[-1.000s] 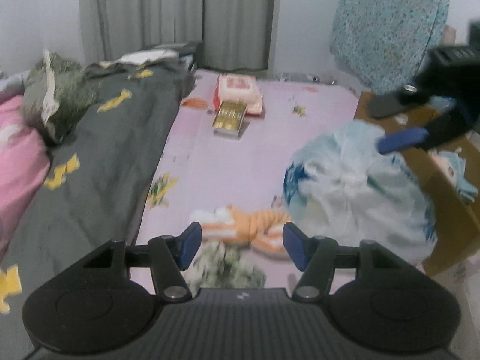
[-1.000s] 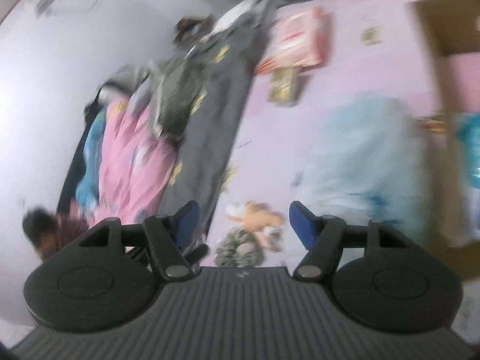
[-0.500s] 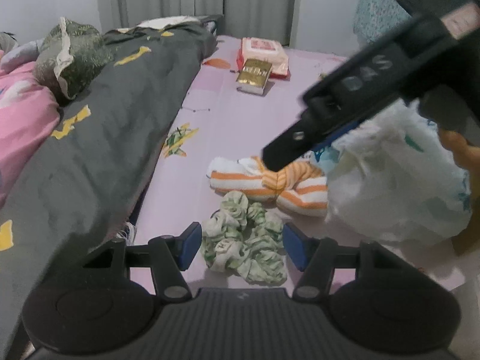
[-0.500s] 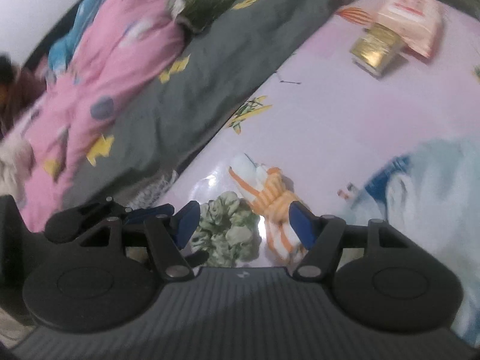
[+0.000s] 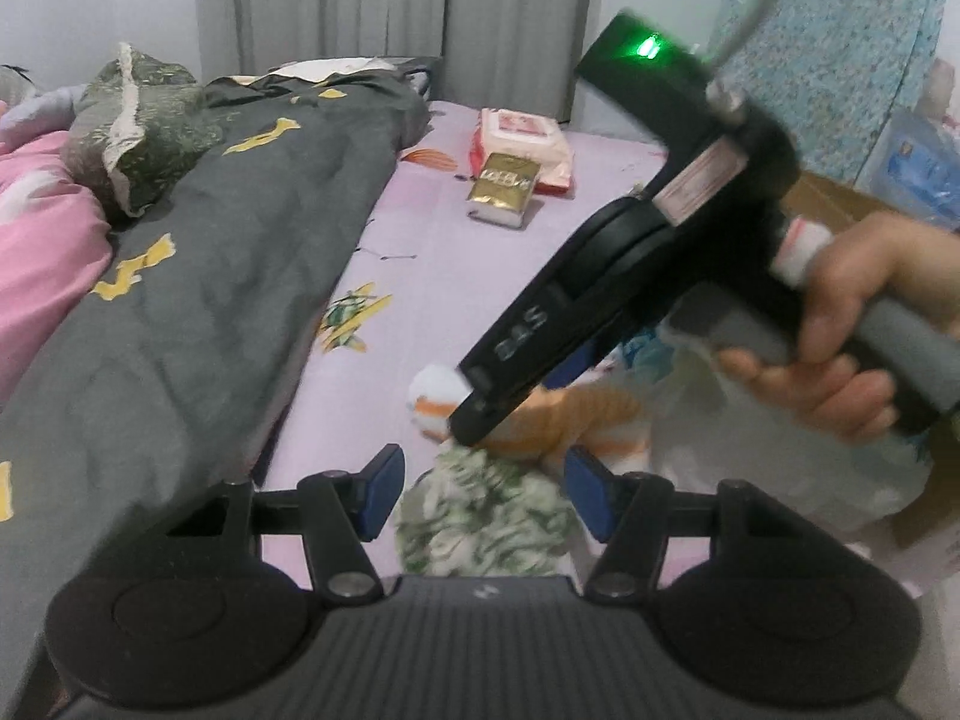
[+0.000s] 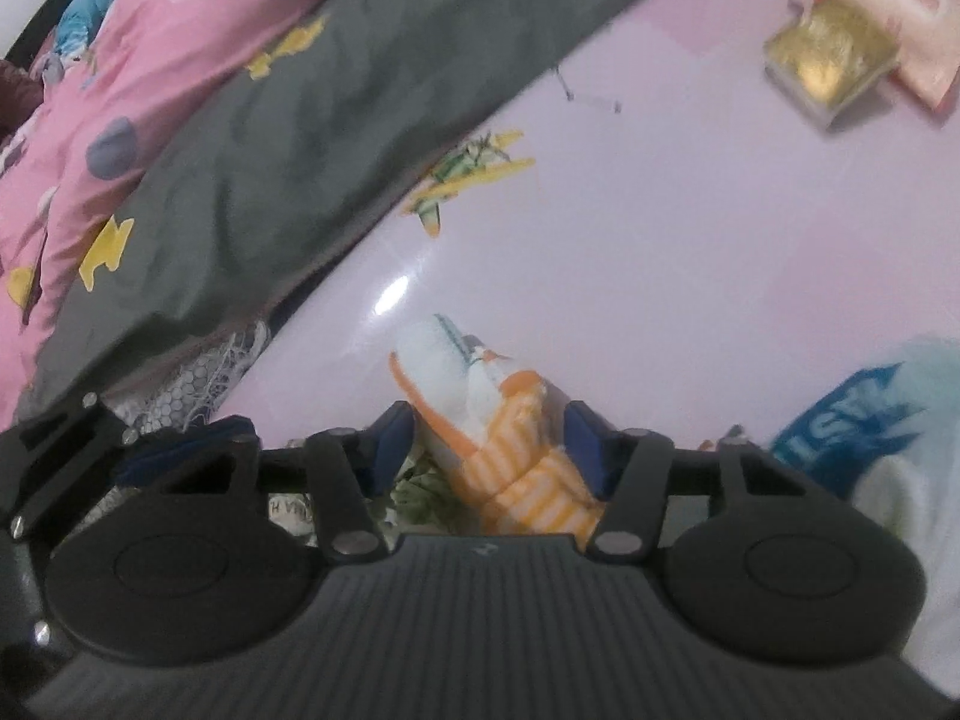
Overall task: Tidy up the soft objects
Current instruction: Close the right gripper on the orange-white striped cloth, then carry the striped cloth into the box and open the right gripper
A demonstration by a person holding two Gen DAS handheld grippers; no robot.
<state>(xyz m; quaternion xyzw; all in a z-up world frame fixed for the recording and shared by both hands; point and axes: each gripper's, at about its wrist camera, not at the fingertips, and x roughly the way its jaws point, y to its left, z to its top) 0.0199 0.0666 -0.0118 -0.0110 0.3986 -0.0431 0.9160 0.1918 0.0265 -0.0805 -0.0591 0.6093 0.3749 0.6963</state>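
Bed with a pale purple sheet, plane print on it. Right tongs point steeply down at the orange-and-white striped cloth, a knotted bundle lying on the sheet near the front edge; the bundle sits between the two blue pads, jaws have just been closing on it, right pad looks touching the stripes, left pad close beside it, can't tell if it's a firm pinch yet. In the left wrist view the right tongs' black body crosses the frame diagonally, green light on top, a hand wrapped round its grey handle, tip down on the same striped cloth. Left tongs hang about half open over the green-and-white patterned cloth, a crumpled bundle just in front of the striped one and touching it; that cloth lies between the blue pads but neither pad presses it, nothing held. Dark grey blanket with yellow shapes covers the left side of the bed, pink quilt beyond it, green patterned pillow on top further back. Gold box and a pink-and-white packet lie touching each other on the sheet well beyond the cloths. White plastic bag with blue print just to the right of the striped cloth. Brown cardboard box at the right edge, partly hidden. Grey curtains on the back wall.
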